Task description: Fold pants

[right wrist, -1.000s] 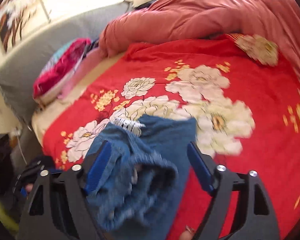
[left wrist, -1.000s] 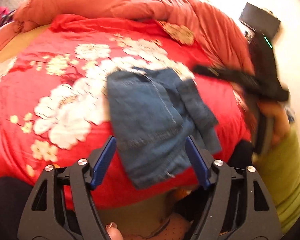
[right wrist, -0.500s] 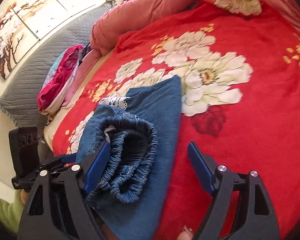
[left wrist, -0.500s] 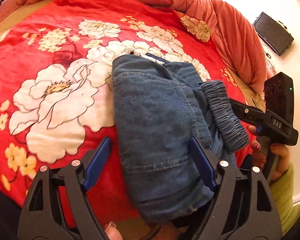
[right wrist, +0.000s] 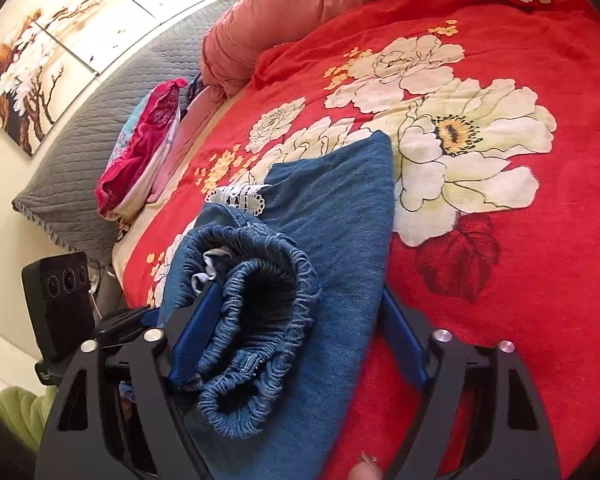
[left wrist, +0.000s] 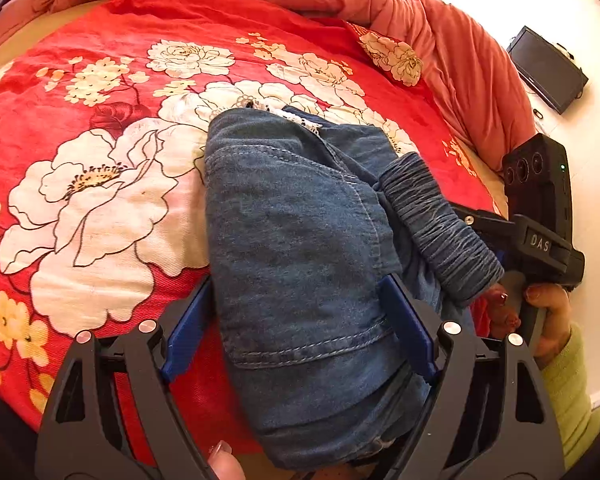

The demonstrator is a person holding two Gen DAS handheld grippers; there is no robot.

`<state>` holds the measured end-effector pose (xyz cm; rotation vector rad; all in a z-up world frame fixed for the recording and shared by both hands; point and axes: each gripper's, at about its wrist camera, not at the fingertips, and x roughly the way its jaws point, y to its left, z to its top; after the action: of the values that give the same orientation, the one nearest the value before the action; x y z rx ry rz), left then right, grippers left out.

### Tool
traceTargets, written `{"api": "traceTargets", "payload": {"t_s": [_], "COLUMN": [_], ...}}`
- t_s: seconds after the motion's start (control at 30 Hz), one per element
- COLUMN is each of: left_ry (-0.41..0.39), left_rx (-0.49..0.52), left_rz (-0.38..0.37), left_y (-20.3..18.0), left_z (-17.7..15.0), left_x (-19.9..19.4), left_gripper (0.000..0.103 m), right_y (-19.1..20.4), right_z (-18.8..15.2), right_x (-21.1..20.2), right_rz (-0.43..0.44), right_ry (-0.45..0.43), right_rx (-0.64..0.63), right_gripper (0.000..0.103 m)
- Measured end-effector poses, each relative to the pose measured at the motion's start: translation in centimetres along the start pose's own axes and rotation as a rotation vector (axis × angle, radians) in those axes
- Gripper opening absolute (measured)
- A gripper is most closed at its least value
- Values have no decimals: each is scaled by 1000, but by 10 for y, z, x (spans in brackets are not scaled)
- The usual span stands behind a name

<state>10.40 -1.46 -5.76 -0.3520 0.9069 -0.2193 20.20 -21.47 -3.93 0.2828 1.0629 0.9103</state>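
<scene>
Both hands have dropped onto the bed, right jaws just closing in. Right gripper (right wrist: 296,344) straddles the elastic waistband (right wrist: 260,280), not pinching yet; left gripper (left wrist: 300,328) stands wide apart around the folded jeans (left wrist: 300,248) on the floral bedspread (left wrist: 100,200). Risk: the bunched waistband rolls loose, undoing the fold.

Daylight floods both of my views, strong and warm. In my left view the floor (left wrist: 580,40) at upper right is blown out to near white. My right view shows the wall pictures (right wrist: 60,40) washed pale. The red bedspread (left wrist: 60,120) is saturated and sharp, its flower outlines crisp. Shadows are soft beneath the folded denim (left wrist: 300,260). Fisheye bending curves the bed; dark vignette fills the corners. No motion blur.
</scene>
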Motion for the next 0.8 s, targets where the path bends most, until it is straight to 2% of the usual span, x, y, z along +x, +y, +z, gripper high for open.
{"api": "traceTargets", "payload": {"t_s": [0.03, 0.07, 0.1, 0.13, 0.17, 0.27, 0.37, 0.5, 0.8], "left_ry": [-5, -8, -14, -18, -23, -37, -50, -78, -121], "left_rx": [3, 9, 18, 20, 20, 52, 96, 123, 173], "left_rz": [6, 12, 21, 21, 16, 34, 59, 48, 59], "left_y": [-2, -5, -8, -9, -11, -17, -26, -34, -41], "left_z": [-1, -1, -1, -2, -2, -1, 1, 14, 63], "left_x": [0, 1, 0, -1, -3, -8, -14, -21, -15], "left_gripper": [71, 65, 62, 54, 50, 45, 43, 43, 43], "right_y": [-1, 0, 2, 5, 6, 14, 23, 34, 37], "right_z": [1, 0, -2, -4, -4, -7, -7, 1, 51], "right_x": [2, 2, 1, -2, -4, -13, -20, -28, -31], "right_rz": [22, 25, 13, 8, 9, -5, -18, -47, -101], "right_ry": [0, -3, -15, -32, -41, -82, -117, -152, -207], "right_rx": [4, 5, -16, -33, -35, -62, -92, -126, -182], "right_gripper": [50, 46, 44, 42, 40, 37, 36, 36, 36]}}
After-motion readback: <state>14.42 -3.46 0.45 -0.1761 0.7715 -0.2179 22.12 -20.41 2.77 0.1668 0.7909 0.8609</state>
